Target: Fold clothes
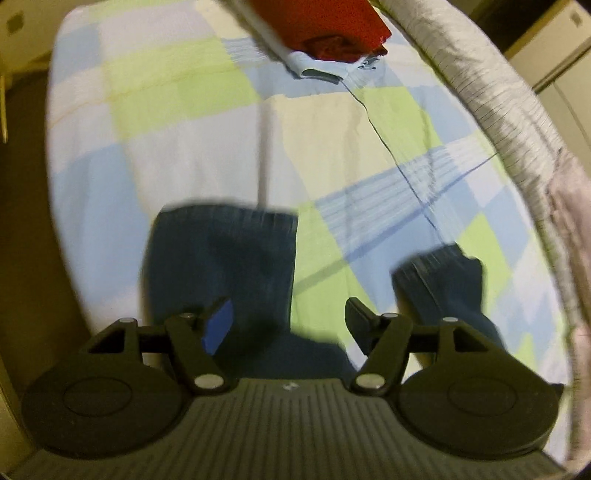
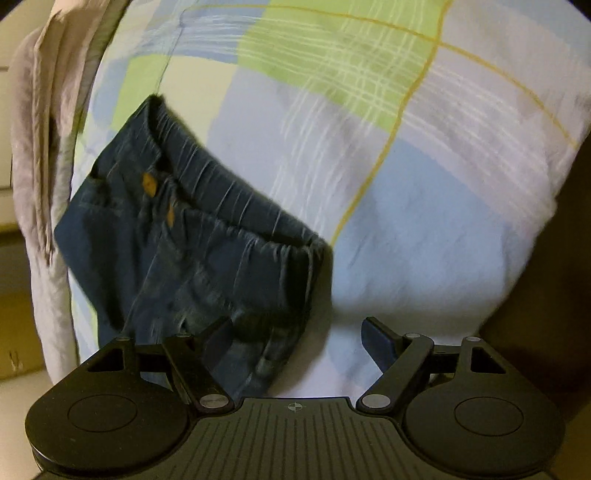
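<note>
L tongs [image 1: 288,321] spread apart, hold nothing | R tongs [image 2: 295,341] spread apart, hold nothing | dark blue denim jeans [image 2: 192,236] lie on bed w/ green-blue checked sheet [image 2: 424,184], legs [image 1: 221,266] under L tongs | folded red cloth [image 1: 325,26] at far end

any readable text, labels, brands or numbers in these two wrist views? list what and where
None readable in either view.
Jeans: two small orange marks near the waistband, blurred; cannot tell if they carry text.
Left gripper and right gripper: each body bears a small round mark, a symbol and not lettering.
Folded red garment: no print visible.
</note>
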Motion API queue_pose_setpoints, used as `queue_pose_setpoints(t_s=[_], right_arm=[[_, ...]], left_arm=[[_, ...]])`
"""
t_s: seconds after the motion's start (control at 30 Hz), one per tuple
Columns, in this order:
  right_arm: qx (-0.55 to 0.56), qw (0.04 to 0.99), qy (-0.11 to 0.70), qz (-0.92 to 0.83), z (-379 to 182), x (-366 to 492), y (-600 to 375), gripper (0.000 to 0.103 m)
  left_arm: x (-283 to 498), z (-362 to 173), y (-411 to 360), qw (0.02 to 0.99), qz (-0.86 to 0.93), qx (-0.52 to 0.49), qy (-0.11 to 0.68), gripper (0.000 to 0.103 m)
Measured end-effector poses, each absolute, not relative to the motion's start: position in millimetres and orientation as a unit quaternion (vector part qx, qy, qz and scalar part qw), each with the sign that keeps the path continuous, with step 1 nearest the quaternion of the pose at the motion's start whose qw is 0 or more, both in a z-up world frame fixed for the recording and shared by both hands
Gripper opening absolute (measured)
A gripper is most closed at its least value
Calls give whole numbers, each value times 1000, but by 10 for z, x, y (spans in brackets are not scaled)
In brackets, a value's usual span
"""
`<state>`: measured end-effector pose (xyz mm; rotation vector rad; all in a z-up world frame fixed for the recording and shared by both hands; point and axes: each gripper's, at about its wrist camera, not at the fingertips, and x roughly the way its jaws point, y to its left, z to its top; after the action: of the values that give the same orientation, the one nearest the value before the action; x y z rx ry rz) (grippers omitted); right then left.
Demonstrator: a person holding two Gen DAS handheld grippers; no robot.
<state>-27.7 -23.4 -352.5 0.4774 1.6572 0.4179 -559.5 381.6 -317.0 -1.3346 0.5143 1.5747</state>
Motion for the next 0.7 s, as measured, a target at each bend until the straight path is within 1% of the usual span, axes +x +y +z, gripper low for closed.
queue_pose_setpoints(t_s=[0.17,0.2,0.23,0.27,0.3,0.33,0.37,0.4,0.43,0.47,0.5,0.6,0.7], right_arm=[[244,656,692,179,-3644,-275,-133,79],[249,659,686,178,-3647,-282,-125,79],[251,662,684,177,-3640,-309,-162,80],[253,664,682,173,-3643,-322,-155,80],[255,666,680,170,-3650,-344,-143,80],[256,666,680,170,-3648,-362,-111,80],[256,666,680,170,-3647,-380,-79,79],[257,666,680,170,-3645,-398,-47,68],[255,666,680,169,-3642,-412,-12,54],[228,674,684,161,-3615,-393,54,23],[222,679,681,159,-3570,-378,78,19],[227,703,652,171,-3318,-307,103,17],[263,732,585,228,-2881,-248,123,16]], left_arm=[[-5493,-3637,4373,468,661,-507,295,63],[-5493,-3727,4424,461,662,-501,314,57],[-5494,-3804,4466,454,664,-495,330,44],[-5496,-3822,4470,452,666,-489,335,37],[-5502,-3796,4460,463,664,-485,330,17],[-5509,-3749,4450,475,661,-482,323,5],[-5519,-3616,4440,495,652,-484,309,5],[-5529,-3484,4430,515,642,-486,294,4],[-5539,-3351,4420,534,632,-487,280,3],[-5554,-3194,4412,555,621,-487,262,3],[-5593,-2951,4419,586,608,-482,234,3],[-5877,-2332,4462,646,579,-481,124,3],[-6289,-1864,4374,689,572,-445,20,3]])
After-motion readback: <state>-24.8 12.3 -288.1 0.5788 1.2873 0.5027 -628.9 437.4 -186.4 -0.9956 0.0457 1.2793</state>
